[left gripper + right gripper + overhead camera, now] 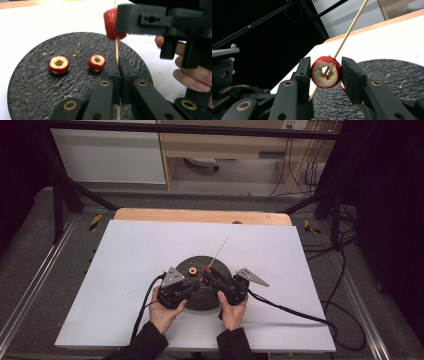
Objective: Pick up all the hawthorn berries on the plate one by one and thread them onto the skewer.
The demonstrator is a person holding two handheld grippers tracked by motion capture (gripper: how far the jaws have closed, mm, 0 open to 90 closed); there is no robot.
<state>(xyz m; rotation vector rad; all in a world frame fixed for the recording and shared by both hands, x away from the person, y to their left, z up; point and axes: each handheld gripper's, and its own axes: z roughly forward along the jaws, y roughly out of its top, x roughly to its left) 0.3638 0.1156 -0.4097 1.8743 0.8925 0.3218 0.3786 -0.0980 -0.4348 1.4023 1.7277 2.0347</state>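
A white table point(130, 270) with a wooden strip point(200, 215) along its far edge carries a round black slate plate point(200, 265), set near the middle toward the person's side. On the plate lie two cored red fruits point(59, 65) point(96, 63) side by side, a little apart, with crumbs point(75, 55) scattered over the dark surface.

Cored red fruit point(326, 72): threaded on skewer, raised over slate's right half | Wooden skewer point(348, 33): thin, slanting up through its hollow | Two more cored red fruits point(59, 65) point(96, 63): upright, side by side mid-slate
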